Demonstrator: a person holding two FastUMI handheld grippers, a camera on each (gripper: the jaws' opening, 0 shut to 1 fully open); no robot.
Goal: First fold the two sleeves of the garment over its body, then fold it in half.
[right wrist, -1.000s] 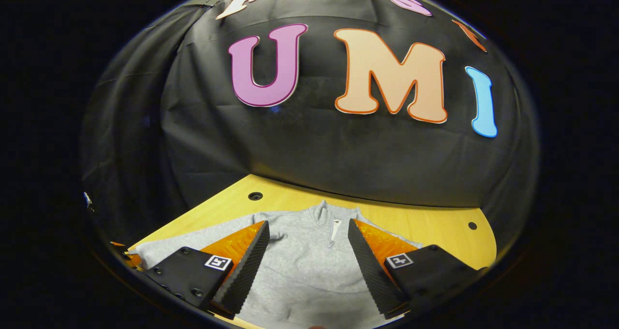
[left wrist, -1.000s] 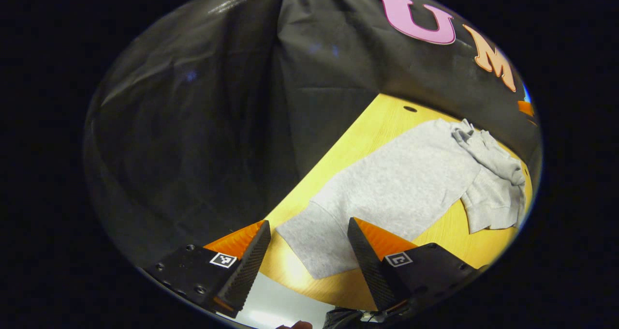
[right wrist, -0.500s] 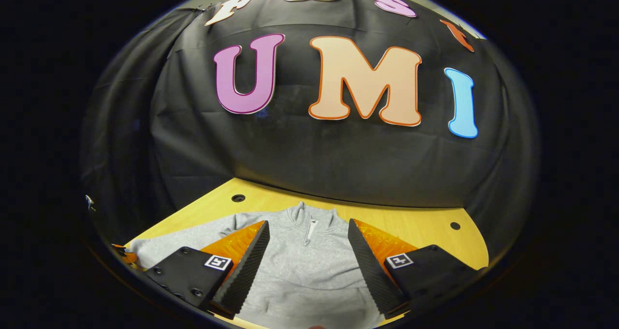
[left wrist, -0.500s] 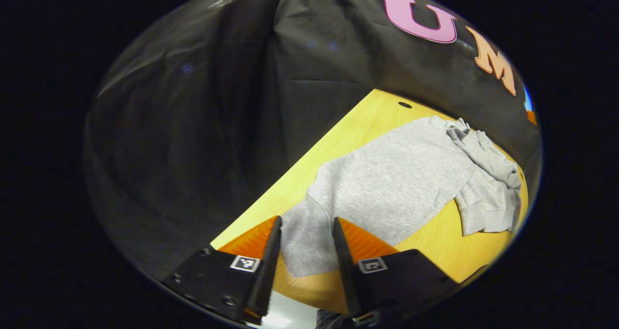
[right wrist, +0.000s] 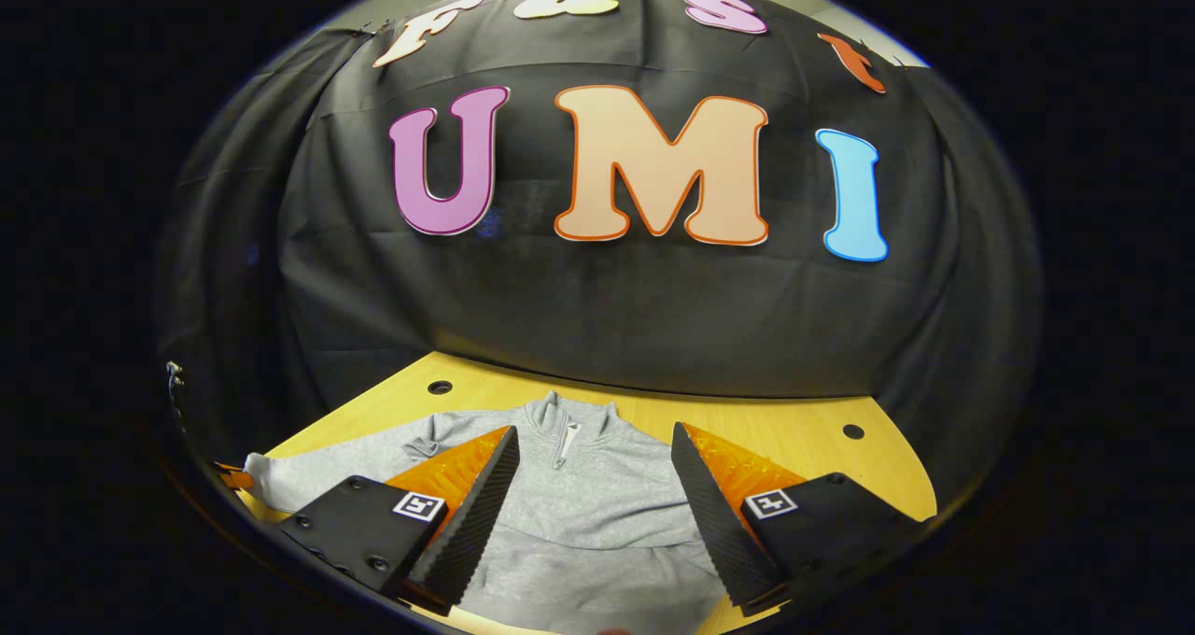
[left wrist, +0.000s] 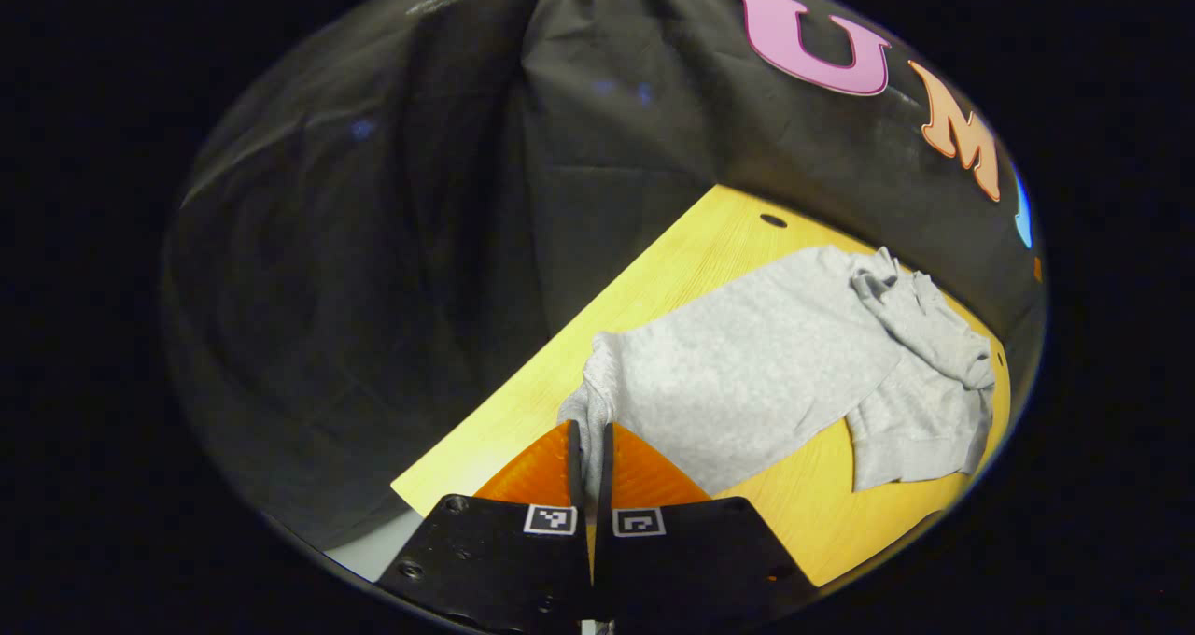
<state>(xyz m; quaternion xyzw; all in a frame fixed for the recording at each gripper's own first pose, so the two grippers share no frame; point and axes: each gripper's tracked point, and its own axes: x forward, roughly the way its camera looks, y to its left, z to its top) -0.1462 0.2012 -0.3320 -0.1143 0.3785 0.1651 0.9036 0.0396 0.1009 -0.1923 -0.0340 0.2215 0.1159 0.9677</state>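
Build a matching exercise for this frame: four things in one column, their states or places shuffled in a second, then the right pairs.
Column one:
1. left tool
2. right tool
3. grey fleece pullover with a short zip collar
4. yellow wooden table

Column two:
A. open, poised above the garment's chest
B. carries the garment, with round holes near its far edge
C. shut on the end of a sleeve
D. spread flat, collar toward the back wall

Pairs: 1-C, 2-A, 3-D, 4-B
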